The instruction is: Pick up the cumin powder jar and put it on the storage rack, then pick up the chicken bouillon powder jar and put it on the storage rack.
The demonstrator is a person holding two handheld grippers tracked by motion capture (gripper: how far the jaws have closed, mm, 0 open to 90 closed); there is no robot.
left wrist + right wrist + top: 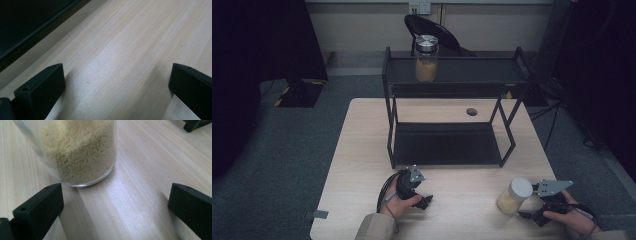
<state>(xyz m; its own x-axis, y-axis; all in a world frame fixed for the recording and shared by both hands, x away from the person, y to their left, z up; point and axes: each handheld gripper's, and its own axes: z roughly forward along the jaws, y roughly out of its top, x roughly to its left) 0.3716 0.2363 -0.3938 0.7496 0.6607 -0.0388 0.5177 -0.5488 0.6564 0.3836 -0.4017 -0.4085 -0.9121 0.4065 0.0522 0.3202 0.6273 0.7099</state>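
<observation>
Currently right hand-held gripper (116,212) had jaws apart, grain jar (80,150) standing on counter (140,195) just ahead of them, untouched. Left hand-held gripper (117,92) jaws apart over bare counter.

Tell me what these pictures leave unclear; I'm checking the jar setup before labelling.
- Near jar: right gripper view's top edge cuts off its lid and upper body.
- Shelf jar: high view, too small to identify its contents.
- Rack: left gripper view, frame edge crops it to a dark corner.
- Right gripper: high view, jaw gap too small.
</observation>
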